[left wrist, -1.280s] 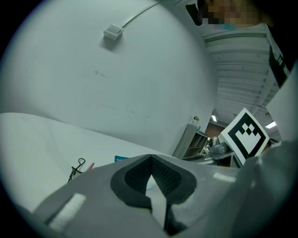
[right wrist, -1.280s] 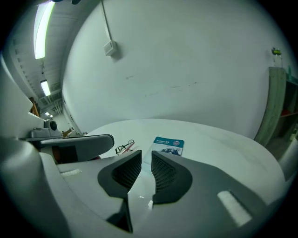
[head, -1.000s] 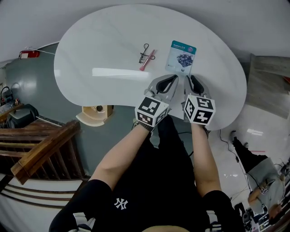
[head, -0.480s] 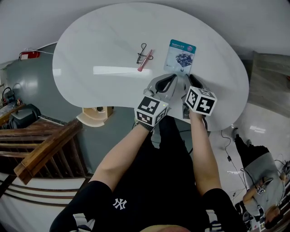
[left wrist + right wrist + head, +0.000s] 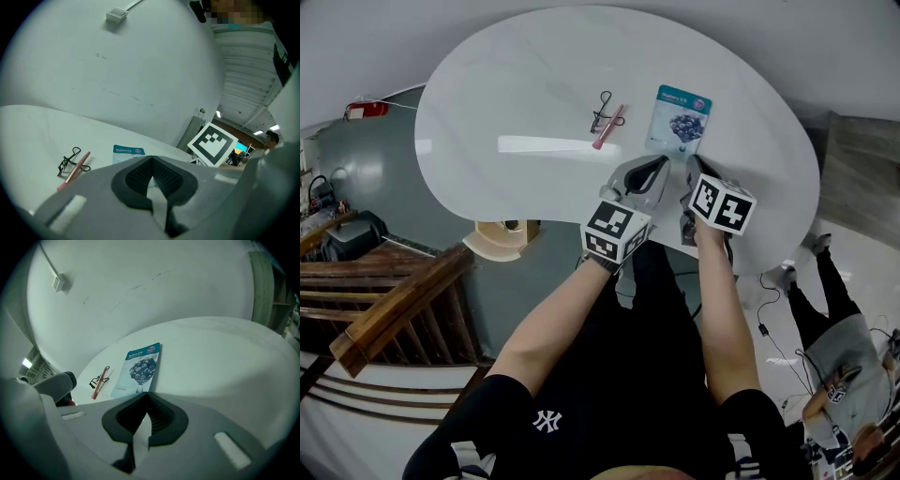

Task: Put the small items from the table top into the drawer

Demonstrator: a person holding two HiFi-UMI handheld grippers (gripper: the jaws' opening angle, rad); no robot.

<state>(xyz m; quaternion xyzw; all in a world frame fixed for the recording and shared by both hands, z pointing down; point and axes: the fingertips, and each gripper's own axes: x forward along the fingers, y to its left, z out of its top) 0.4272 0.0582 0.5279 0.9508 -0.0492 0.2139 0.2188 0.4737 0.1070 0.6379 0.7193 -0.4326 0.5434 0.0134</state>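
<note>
One sachet [image 5: 678, 120], one curler [image 5: 601, 112] and one pen [image 5: 608, 127] at its nine o'clock, left gripper [image 5: 660, 162] fingers together, right gripper [image 5: 692, 162] fingers just closed, empty.

You wear a black short-sleeved T-shirt [image 5: 609, 375] with a small white NY logo [image 5: 547, 421]. The trousers [image 5: 654, 277] are black too. Forearms are bare, no watch or bands seen. The left gripper [image 5: 660, 163] and the right gripper [image 5: 693, 163] look alike: smooth grey moulded shells and black ribbed pads [image 5: 136, 176] set in a dark, rounded frame. Each shell has a small white rectangular patch [image 5: 229, 448]. The left marker cube [image 5: 614, 230] and right marker cube [image 5: 724, 206] are white-edged with black-and-white square codes. No cables seen on either gripper.
</note>
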